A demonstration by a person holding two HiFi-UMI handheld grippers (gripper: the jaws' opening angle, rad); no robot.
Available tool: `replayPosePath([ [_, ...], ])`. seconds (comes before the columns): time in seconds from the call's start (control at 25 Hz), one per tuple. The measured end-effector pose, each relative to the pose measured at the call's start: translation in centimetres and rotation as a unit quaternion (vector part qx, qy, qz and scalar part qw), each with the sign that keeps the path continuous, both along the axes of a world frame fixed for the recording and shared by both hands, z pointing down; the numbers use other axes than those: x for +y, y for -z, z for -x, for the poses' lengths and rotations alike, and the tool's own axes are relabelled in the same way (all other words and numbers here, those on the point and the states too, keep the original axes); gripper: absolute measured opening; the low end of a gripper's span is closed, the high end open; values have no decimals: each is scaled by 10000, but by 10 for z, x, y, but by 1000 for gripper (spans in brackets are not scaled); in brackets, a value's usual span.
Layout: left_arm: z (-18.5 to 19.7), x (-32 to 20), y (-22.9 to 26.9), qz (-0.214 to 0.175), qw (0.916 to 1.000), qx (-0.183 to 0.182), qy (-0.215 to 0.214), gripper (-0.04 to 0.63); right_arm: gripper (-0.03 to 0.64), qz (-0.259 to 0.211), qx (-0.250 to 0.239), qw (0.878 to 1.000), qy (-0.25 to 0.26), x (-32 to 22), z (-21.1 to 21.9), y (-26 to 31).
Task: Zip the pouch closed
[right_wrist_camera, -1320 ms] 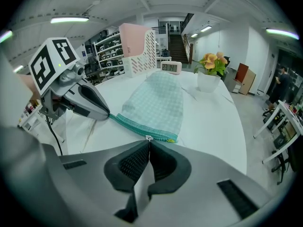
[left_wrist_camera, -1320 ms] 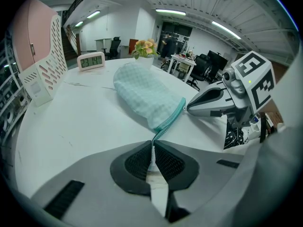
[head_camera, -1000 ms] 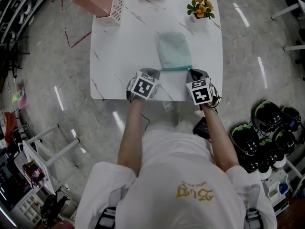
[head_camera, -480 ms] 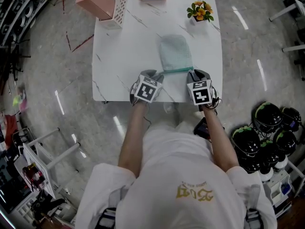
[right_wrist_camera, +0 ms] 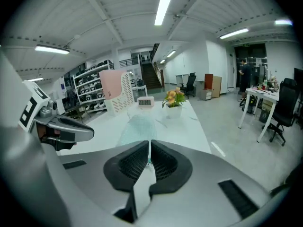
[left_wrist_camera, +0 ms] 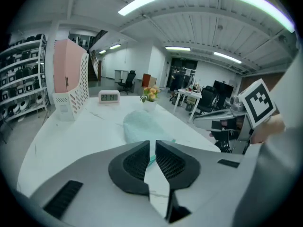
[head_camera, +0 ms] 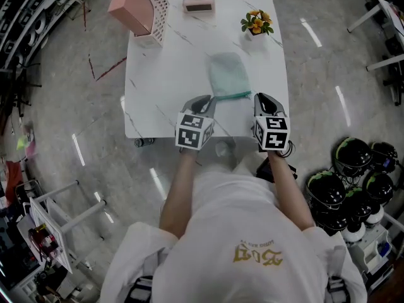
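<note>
On table (head_camera: 164, 74), pouch (head_camera: 227, 74) lies ahead of left tool (head_camera: 205, 100) and right tool (head_camera: 264, 98) | both narrow, closing, empty

Head view looks steeply down from high over the surface (head_camera: 164, 62); left gripper view and right gripper view skim low across it, sharing the pouch (head_camera: 227, 74)

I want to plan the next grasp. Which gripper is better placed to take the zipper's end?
Probably the right gripper: the zipper pokes out past the pouch toward it. Its jaws are closing with nothing between them. The left gripper, also closing and empty, hovers at the other near corner.
</note>
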State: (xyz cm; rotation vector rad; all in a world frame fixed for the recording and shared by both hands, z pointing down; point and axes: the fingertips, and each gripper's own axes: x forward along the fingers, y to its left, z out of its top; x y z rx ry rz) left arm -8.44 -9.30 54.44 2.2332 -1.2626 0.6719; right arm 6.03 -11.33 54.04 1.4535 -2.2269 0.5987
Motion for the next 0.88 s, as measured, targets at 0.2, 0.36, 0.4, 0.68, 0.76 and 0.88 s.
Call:
replayPosePath([
  [0.2,-4,7,46,-521,9974,466,184,18,12,-465,-437,9976,-251,11,-6,45],
  [0.36,-7,13,72,-785,9911,1025,327,18,12,-853,-823,9929,-87,20,-2,72],
  [0.4,-9,14,76,-809,9888,1202,361,18,12,-914,-881,9919,-37,22,-1,76],
  [0.68,-11,14,93,-1047,9855,1290,353,17,12,-979,-842,9916,-120,26,-2,83],
  [0.76,-11,13,99,-1105,9843,1331,361,18,12,-992,-828,9915,-126,26,-2,84],
  [0.88,-11,12,103,-1109,9826,1442,370,17,12,-995,-814,9916,-129,25,-2,87],
])
